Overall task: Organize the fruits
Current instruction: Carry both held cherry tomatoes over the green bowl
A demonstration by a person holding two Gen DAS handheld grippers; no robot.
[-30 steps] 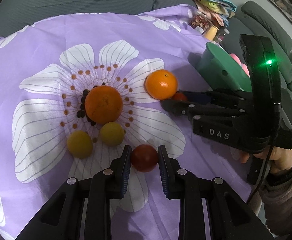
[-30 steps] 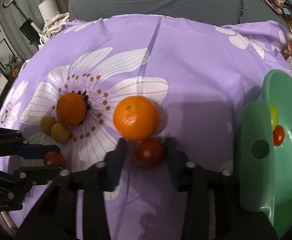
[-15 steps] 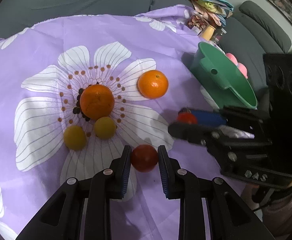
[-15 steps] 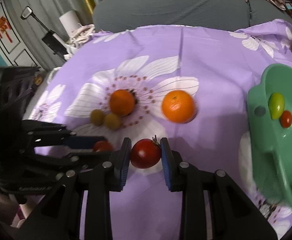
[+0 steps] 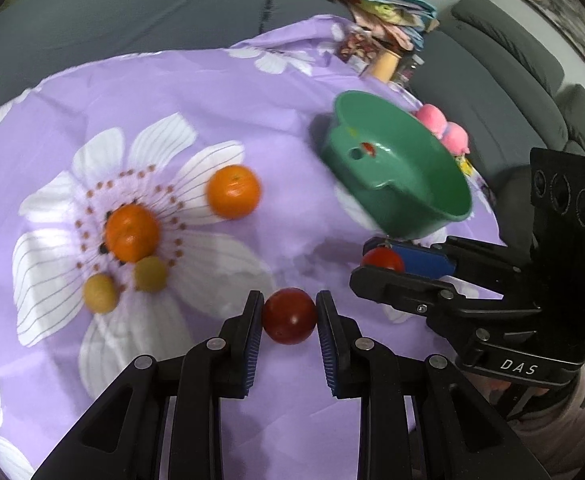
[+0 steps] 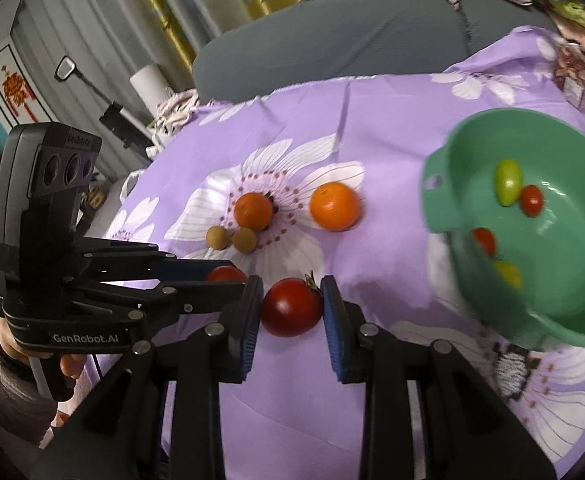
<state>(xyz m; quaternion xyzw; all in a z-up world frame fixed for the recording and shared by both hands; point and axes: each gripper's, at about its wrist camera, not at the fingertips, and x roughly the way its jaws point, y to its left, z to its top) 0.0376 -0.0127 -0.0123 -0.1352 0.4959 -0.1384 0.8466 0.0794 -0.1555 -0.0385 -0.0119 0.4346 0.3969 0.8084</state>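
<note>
Left tongs [image 5: 288, 316] and right tongs [image 6: 291, 307] are each closed on a tomato. About four small fruits, blurred, lie in the green bowl [image 6: 564, 320] at right; two oranges and two small yellowish fruits remain on the cloth, centre left.

Open cloth [image 6: 392, 128] lies between the oranges [image 6: 334, 206] and the bowl [image 6: 444, 216]. The bowl's near rim stands in the way rightward; both grippers crowd the near edge side by side.
</note>
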